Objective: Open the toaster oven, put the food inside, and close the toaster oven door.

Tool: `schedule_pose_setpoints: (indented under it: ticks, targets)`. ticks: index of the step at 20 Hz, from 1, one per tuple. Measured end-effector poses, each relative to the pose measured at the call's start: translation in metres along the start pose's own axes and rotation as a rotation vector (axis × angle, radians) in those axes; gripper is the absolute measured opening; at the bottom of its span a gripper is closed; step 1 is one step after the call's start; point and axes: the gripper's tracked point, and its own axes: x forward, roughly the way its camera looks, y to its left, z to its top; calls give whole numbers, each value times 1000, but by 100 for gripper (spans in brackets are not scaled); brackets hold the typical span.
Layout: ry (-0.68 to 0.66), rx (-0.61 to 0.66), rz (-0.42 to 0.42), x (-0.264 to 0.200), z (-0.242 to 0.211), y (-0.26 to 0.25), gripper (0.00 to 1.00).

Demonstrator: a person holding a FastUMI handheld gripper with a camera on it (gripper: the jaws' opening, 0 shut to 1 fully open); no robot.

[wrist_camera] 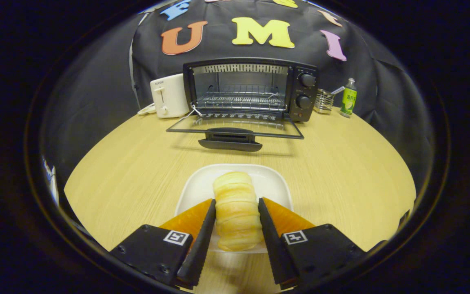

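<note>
A pale, ridged bread roll (235, 192) lies lengthwise on a white square plate (276, 183) on the wooden table. My gripper (237, 200) has its fingers on either side of the roll, both pressing its flanks, so it is shut on the roll. I cannot tell whether the roll is resting on the plate or raised off it. Beyond the plate stands the black toaster oven (251, 87). Its glass door (235, 126) is folded down flat toward me, with the handle (230, 143) at the front. The wire rack (241, 101) inside is bare.
A white pop-up toaster (169, 96) stands against the oven's left side. To the oven's right are a wire-mesh holder (324, 101) and a green bottle (348, 99). Bare tabletop (137, 163) lies between the plate and the open door.
</note>
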Motion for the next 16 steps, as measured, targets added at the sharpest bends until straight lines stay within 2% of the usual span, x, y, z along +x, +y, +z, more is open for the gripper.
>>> schedule_pose_setpoints:
  ticks: [3,9,16]
  targets:
    - [-54,133,103,-16,18,15,65]
    - [-182,373,228,-29,80,18,64]
    - [-231,611,293,5,133,9,64]
